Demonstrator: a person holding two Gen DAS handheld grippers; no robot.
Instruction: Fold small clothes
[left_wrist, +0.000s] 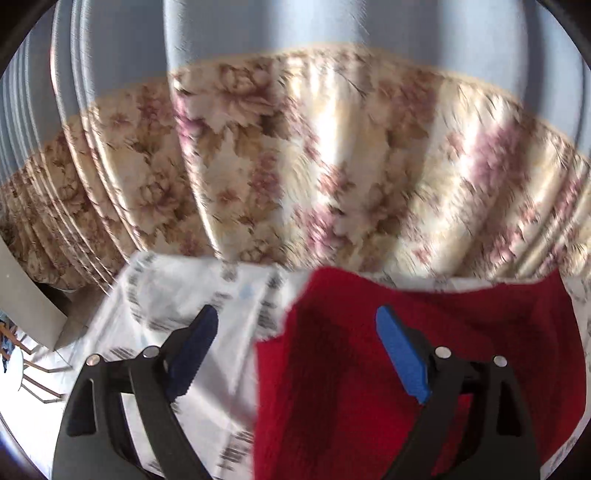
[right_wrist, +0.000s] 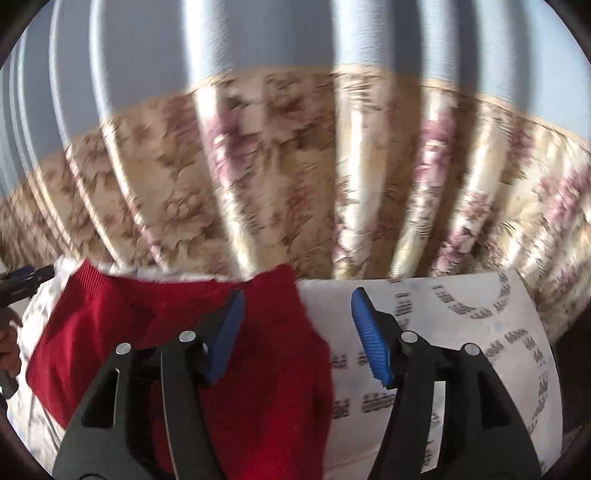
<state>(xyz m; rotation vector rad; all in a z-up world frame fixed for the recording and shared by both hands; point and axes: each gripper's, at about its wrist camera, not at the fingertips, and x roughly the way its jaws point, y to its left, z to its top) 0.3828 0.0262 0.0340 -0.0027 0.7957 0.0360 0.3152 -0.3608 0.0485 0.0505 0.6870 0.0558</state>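
A red knitted garment (left_wrist: 351, 387) lies flat on a white table cover with grey print (left_wrist: 166, 295). My left gripper (left_wrist: 295, 314) hangs open above the garment's left edge, with one blue pad (left_wrist: 192, 350) over the white cover and the other over the red knit. Nothing is between its jaws. In the right wrist view the same garment (right_wrist: 110, 321) fills the lower left. My right gripper (right_wrist: 298, 295) is open over its right edge, one pad above the knit and one above the cover (right_wrist: 480, 332). The left gripper's tip (right_wrist: 26, 277) shows at the far left edge.
A pleated floral curtain (left_wrist: 295, 166) hangs right behind the table's far edge, blue-grey higher up. A grey board (left_wrist: 26, 295) and a white round thing on thin legs (left_wrist: 14, 365) stand left of the table. Part of a hand (right_wrist: 7, 350) shows at the left edge.
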